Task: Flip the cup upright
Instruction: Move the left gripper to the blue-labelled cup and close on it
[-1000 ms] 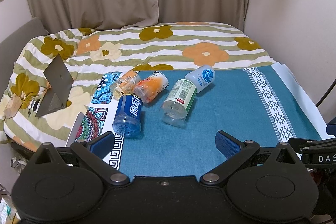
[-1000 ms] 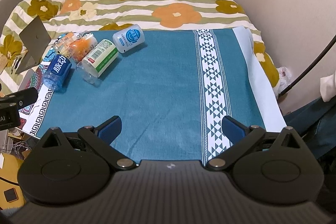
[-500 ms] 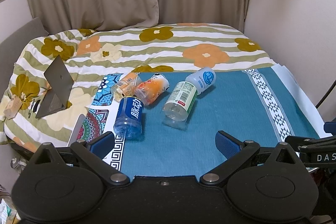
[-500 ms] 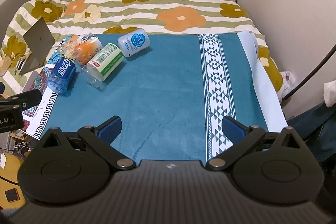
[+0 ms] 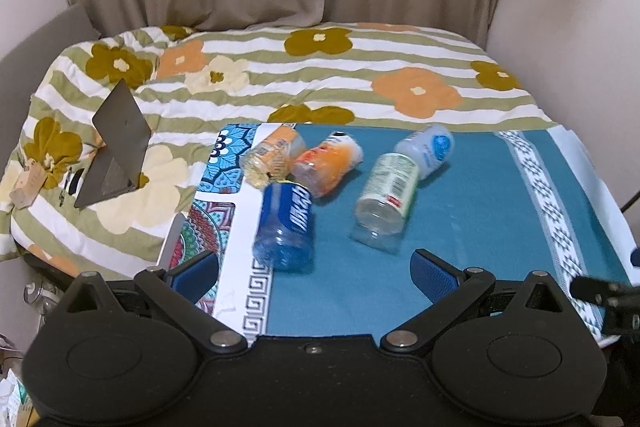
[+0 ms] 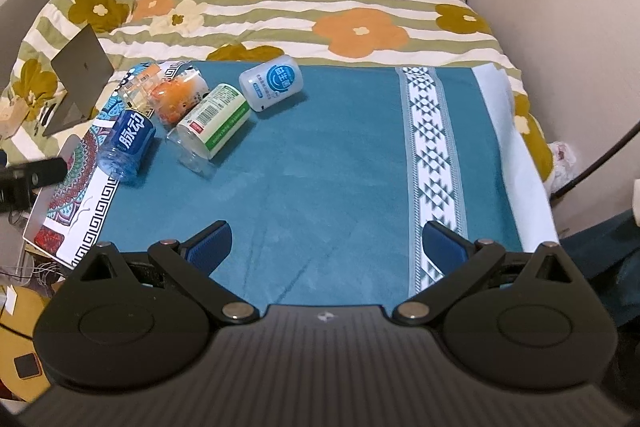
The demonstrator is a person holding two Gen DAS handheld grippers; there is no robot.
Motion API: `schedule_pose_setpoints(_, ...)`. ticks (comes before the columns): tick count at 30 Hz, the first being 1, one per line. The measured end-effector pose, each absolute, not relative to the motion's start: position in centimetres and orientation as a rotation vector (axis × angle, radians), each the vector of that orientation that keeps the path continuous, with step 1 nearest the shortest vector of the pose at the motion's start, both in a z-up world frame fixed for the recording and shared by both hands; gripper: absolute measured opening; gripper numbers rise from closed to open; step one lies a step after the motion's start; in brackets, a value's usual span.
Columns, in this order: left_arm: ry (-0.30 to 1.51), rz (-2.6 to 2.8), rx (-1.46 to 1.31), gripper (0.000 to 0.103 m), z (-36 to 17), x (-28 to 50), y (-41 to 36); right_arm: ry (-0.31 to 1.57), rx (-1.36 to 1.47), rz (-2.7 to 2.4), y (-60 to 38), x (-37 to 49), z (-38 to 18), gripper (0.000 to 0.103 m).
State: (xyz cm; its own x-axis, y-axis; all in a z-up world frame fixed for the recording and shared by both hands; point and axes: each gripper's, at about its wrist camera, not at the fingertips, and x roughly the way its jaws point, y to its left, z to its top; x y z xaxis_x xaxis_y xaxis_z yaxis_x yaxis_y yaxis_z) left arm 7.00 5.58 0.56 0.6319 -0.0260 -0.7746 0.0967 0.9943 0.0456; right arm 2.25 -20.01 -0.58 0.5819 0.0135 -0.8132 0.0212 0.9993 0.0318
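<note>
With both the left tongs [image 5: 314, 269] and right tongs [image 6: 326, 245] hanging wide open and empty, the left ones are best lining up square across the blue cup [image 5: 285, 225] lying at frame centre.

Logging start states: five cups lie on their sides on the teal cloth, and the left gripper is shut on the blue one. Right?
Not quite. The left gripper is open and empty, short of the blue cup, as the left wrist view shows. The five cups do lie on their sides.
</note>
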Motion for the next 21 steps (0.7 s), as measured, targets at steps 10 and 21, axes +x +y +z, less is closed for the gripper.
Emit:
schedule_pose_setpoints(10, 1.031, -0.146, 0.07, 0.101, -4.1, 16.0, 8.8, 1.013, 0.08, 0.004, -18.1, 6.5, -4.7, 0.103)
schedule_pose_setpoints(21, 1.216, -0.229, 0.043, 0.09, -10.2, 22.6, 9.7, 1.05, 0.07, -0.048, -15.9, 10.5, -8.9, 0.103)
